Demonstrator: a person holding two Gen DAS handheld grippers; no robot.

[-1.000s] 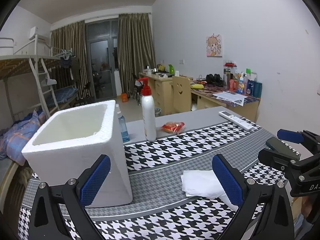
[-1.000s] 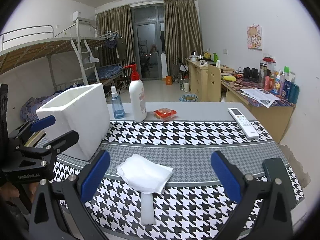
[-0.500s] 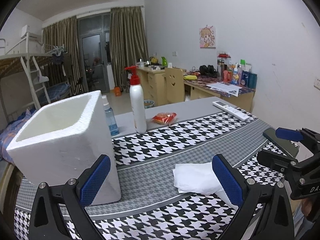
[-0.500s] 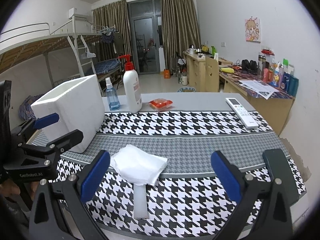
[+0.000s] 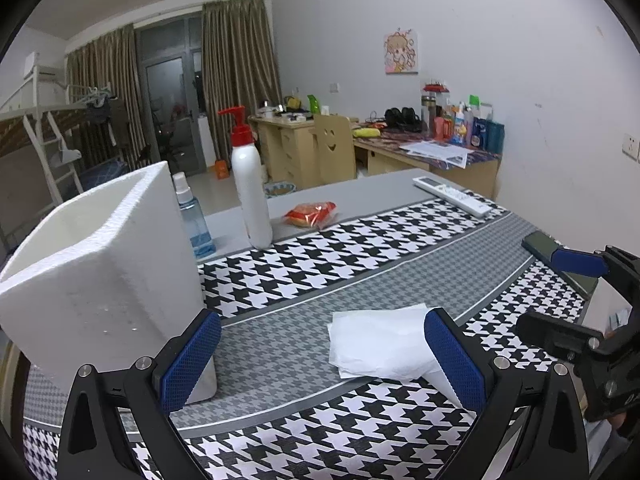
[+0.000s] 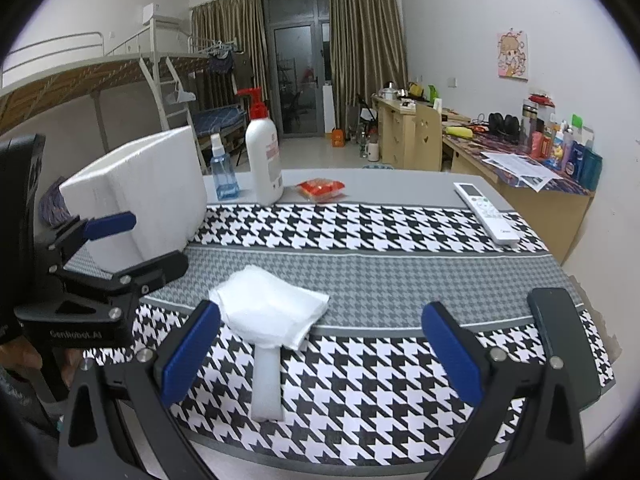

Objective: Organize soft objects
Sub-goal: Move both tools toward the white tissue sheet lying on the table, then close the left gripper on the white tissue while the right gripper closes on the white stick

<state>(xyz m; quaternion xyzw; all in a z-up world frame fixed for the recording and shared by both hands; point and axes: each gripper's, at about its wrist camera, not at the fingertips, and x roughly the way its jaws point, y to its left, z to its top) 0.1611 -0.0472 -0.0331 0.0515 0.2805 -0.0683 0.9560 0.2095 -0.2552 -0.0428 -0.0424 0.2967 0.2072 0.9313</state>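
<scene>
While both wait above the table (image 6: pixel 360 280):
Left tool (image 5: pixel 320 360): wide apart, holding nothing.
Right tool (image 6: pixel 320 352): wide apart, holding nothing.
Cloth (image 6: pixel 272 308): flat on the table, near the white box (image 5: pixel 92 272).

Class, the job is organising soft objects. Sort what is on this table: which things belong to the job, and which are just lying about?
Belong to the job:
white cloth
white foam strip partly under it
foam box
left gripper, open
right gripper, open

Just lying about:
pump bottle
blue spray bottle
red snack packet
remote control
dark phone
</scene>
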